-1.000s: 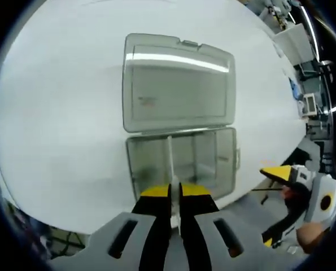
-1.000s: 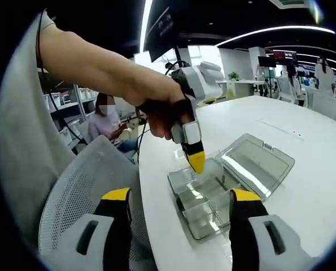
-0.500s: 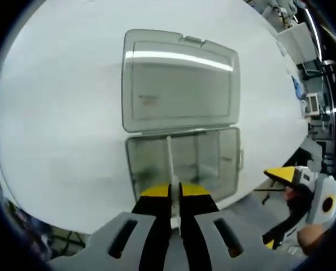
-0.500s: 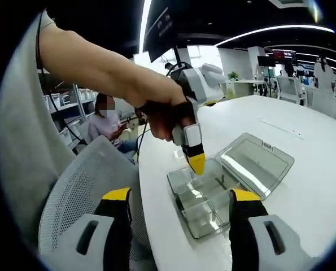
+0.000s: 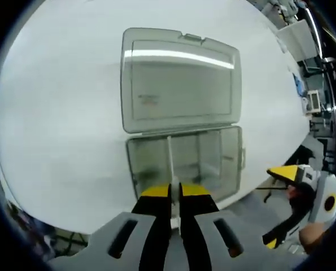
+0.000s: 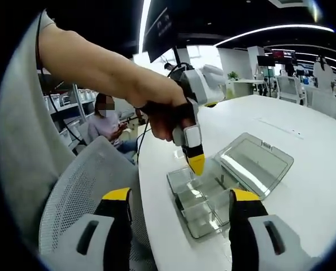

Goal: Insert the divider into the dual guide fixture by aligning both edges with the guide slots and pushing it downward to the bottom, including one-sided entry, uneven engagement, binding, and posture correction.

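Divider (image 5: pixel 170 164) stands upright in the clear fixture box (image 5: pixel 184 164), pinched at its top edge by the closed left tongs (image 5: pixel 175 195), held so, I judge, to square both edges with the slots. Beyond the divider, other partitions split the box; compartments look empty, lid (image 5: pixel 179 79) open flat on the counter (image 5: pixel 55 113). Right tongs (image 6: pixel 179 212) gape, holding nothing.

The white table (image 5: pixel 55 113) lies bare on both sides of the clear box (image 5: pixel 184 164), leaving passage there. Behind the box its open lid (image 5: pixel 179 79) lies flat. A mesh chair (image 6: pixel 83 186) stands close against the table edge.
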### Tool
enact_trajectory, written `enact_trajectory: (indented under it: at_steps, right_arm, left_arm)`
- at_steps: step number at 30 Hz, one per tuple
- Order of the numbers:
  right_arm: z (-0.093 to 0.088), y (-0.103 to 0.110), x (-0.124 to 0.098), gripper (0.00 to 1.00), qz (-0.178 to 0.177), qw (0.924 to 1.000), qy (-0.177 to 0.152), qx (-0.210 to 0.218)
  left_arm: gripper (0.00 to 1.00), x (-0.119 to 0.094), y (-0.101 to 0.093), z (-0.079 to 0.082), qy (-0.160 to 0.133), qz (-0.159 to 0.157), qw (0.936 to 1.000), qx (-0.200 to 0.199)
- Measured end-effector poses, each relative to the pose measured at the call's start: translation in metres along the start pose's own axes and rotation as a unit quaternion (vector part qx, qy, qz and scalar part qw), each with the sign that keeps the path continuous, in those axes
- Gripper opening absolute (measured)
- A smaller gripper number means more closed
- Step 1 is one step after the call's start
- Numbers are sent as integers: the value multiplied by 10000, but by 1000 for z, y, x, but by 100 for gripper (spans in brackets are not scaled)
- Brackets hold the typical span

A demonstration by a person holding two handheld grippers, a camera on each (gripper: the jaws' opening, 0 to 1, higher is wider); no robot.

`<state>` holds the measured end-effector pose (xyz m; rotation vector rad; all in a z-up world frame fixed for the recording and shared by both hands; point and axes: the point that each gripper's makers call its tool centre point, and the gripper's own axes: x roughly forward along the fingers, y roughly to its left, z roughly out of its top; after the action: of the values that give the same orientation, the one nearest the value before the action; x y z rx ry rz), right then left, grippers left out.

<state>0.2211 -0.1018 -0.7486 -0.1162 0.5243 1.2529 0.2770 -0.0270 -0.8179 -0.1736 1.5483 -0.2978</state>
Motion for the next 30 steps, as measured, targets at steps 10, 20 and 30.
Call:
enact_trajectory:
  at_steps: [10, 20, 30]
  right_arm:
    - [-1, -1, 0, 67, -5, 10000, 10, 13]
    - [-2, -2, -1, 66, -22, 10000, 17, 35]
    - [-3, -3, -2, 66, -37, 10000, 22, 71]
  left_arm:
    - [1, -1, 1, 0, 39, 28, 10000, 51]
    - [1, 2, -1, 0, 53, 39, 10000, 70]
    - [1, 3, 1, 0, 91, 85, 9999, 105]
